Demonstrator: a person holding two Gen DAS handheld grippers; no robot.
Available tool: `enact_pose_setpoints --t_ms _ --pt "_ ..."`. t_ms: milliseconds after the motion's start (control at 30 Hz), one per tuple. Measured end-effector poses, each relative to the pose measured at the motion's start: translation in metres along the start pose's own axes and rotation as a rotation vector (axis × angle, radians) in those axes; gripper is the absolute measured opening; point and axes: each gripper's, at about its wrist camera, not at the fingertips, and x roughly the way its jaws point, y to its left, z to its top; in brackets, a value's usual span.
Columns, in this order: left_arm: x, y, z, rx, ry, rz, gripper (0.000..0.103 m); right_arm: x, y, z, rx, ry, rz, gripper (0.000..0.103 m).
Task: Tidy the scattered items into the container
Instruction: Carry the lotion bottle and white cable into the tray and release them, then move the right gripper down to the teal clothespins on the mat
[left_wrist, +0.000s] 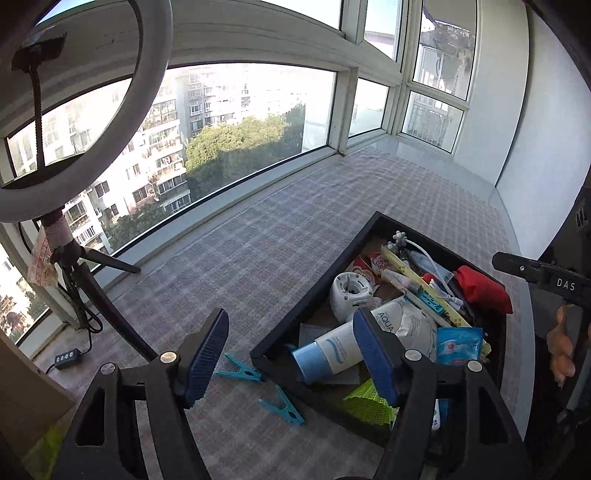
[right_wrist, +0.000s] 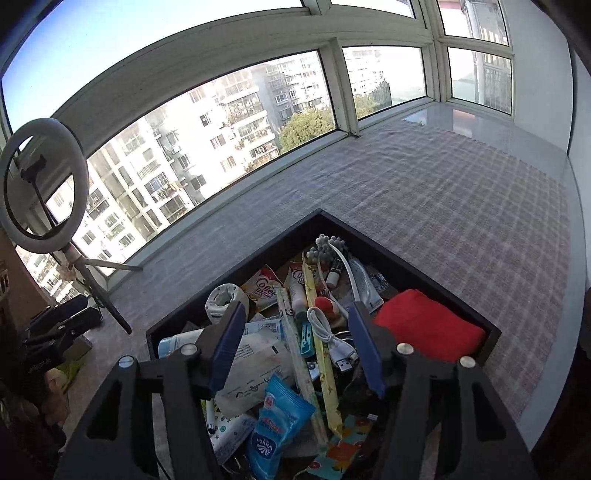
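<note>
Okay, both my claws gape with nothing between the pads: left claw (left_wrist: 291, 354) hangs over the near-left corner of the black tray (left_wrist: 306, 291), right claw (right_wrist: 295, 347) over its middle. One tray, heaped full, sits on the checked worktop (left_wrist: 258, 236). Two teal clothespins (left_wrist: 239, 370) lie outside it, just beside its left wall. One red cloth (right_wrist: 424, 328) fills its right corner.
</note>
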Motion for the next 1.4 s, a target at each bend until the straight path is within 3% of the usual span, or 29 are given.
enact_pose_setpoints --t_ms 100,267,333,400,500,633,733,967,1167,1400 --pt "-0.004 0.028 -0.018 -0.011 0.026 0.041 0.066 0.005 0.025 -0.010 -0.048 0.026 0.059 0.057" --pt "-0.015 0.066 -0.054 -0.056 0.058 0.052 0.061 0.020 0.077 -0.033 -0.140 0.121 0.288 0.056" --pt "-0.025 0.077 -0.071 -0.081 0.065 0.066 0.061 0.030 0.103 -0.039 -0.191 0.171 0.354 0.042" --pt "-0.038 0.085 -0.089 -0.098 0.064 0.091 0.061 0.042 0.134 -0.041 -0.256 0.206 0.372 0.035" --pt "-0.063 0.097 -0.114 -0.124 0.053 0.146 0.061 0.069 0.180 -0.041 -0.337 0.244 0.363 0.005" --pt "-0.101 0.116 -0.142 -0.184 0.028 0.196 0.061 0.138 0.225 -0.038 -0.357 0.388 0.357 0.004" --pt "-0.123 0.131 -0.161 -0.237 0.020 0.223 0.061 0.183 0.253 -0.040 -0.435 0.448 0.267 0.003" --pt "-0.149 0.159 -0.190 -0.342 -0.001 0.260 0.061 0.245 0.275 -0.054 -0.497 0.586 0.182 0.003" --pt "-0.149 0.163 -0.196 -0.366 -0.002 0.247 0.061 0.250 0.275 -0.059 -0.539 0.582 0.115 0.003" --pt "-0.145 0.150 -0.191 -0.337 -0.002 0.227 0.061 0.226 0.277 -0.074 -0.573 0.648 0.202 0.003"
